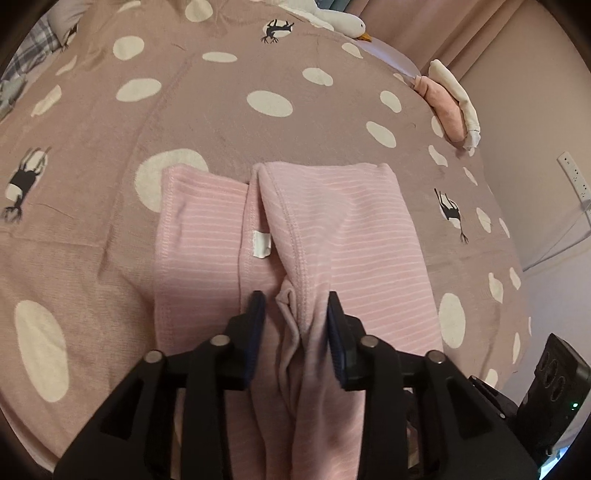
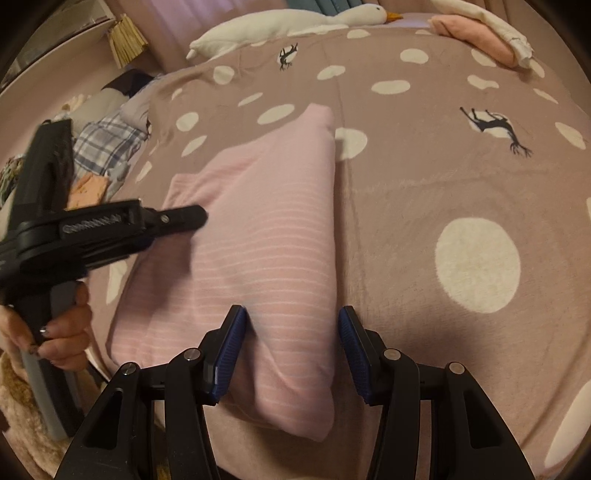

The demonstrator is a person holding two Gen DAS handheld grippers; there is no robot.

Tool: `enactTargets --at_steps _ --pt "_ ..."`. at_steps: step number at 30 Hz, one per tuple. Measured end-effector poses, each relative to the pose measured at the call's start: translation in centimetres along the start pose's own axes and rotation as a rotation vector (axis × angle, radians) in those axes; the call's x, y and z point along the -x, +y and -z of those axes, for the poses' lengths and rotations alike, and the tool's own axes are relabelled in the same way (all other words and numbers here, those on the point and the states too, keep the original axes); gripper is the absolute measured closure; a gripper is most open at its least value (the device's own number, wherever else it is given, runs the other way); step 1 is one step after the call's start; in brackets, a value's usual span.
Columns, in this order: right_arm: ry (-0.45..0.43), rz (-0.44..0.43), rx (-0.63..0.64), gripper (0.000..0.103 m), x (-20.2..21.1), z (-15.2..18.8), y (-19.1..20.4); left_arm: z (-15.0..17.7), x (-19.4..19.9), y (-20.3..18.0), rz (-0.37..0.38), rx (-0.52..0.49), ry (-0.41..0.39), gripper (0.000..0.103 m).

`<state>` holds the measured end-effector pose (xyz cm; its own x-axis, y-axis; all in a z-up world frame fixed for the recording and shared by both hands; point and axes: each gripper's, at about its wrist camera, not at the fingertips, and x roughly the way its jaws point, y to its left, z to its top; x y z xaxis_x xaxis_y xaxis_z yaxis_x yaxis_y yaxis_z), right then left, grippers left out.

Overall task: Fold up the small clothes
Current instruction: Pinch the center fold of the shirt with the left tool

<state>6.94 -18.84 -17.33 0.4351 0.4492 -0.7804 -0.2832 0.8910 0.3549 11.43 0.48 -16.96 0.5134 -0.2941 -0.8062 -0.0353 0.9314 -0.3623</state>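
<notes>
Nearest in the left wrist view, my left gripper [image 1: 295, 306] stands with its jaws parted to a moderate gap. A bunched ridge of the pink striped garment [image 1: 325, 236] rises between the blue pads [image 1: 258, 314], but I see no pad pressed onto it; the cloth lies loose in the gap. In the right wrist view, my right gripper [image 2: 291, 325] is spread wider, its jaws straddling the near folded end of the same garment [image 2: 266, 236]. The left pad [image 2: 231, 350] sits at the cloth's surface, the right pad just past its right edge over the blanket [image 2: 424, 192]. It clasps nothing.

The garment lies on the blanket, partly folded lengthwise: in the left view two panels meet along a stitched seam, with a small white label [image 1: 261, 244] showing in the opening between them. From the right it reads as a long, thick fold running away from me.

At the left of the right wrist view, my left hand [image 2: 61, 332] grips the handle of the left gripper [image 2: 195, 218], whose tip hovers over the garment's left edge.

The blanket is mauve with white spots and small dark deer figures [image 2: 495, 129].

Farther off, at the blanket's far right edge, lies a stack of pink and cream folded clothes [image 2: 484, 33]. A white goose plush [image 2: 295, 22] lies along the far edge. To the far left lies a plaid cloth [image 2: 107, 144].
</notes>
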Motion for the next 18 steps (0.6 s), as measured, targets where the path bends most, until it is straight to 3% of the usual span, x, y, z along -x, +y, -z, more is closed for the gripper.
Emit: enactTargets --at_steps 2,4,8,18 --pt "0.004 -0.002 0.003 0.051 -0.1 0.1 0.1 0.0 0.5 0.0 -0.037 -0.01 -0.022 0.048" --pt "0.004 -0.005 0.004 0.051 0.0 0.2 0.1 0.0 0.8 0.4 -0.061 -0.018 -0.043 0.043" --pt "0.005 -0.009 0.0 0.051 -0.1 0.2 0.1 -0.2 -0.3 1.1 -0.053 -0.001 0.006 0.042" --pt "0.005 -0.011 -0.005 0.051 0.1 0.3 0.0 -0.7 -1.8 1.8 0.119 0.088 0.096 0.046"
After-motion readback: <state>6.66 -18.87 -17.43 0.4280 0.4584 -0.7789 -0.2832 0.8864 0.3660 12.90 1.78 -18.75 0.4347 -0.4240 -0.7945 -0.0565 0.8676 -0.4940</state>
